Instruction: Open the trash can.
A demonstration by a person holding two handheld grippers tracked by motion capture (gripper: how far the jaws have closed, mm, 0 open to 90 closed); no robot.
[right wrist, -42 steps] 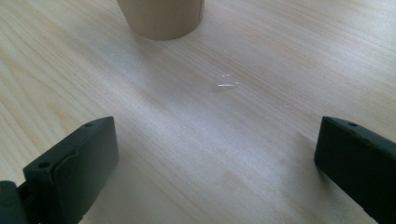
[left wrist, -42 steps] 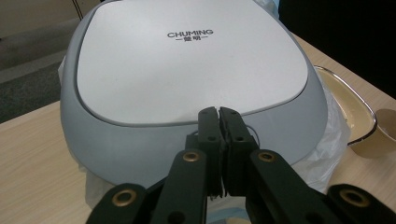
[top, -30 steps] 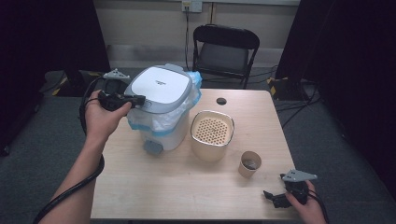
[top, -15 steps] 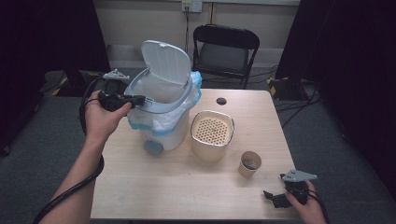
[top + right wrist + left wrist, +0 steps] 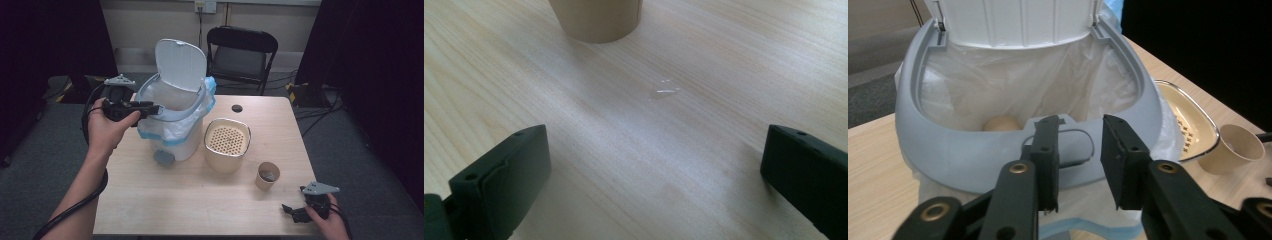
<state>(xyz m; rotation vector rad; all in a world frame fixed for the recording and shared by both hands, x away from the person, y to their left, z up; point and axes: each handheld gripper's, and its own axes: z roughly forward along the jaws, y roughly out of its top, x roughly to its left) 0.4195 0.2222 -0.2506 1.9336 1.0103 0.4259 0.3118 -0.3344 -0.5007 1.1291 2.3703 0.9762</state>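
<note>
Bin (image 5: 172, 135) is standing at the table's (image 5: 200, 200) far left with its lid (image 5: 180, 65) up, the left gripper's (image 5: 150, 107) jaws just opening off its front rim latch, while the right gripper (image 5: 292, 212) is resting wide open, well apart.

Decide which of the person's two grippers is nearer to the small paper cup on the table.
Right. The right gripper lies near the table's front right corner, just in front of the paper cup. The left gripper is at the bin's rim, far across the table.
</note>
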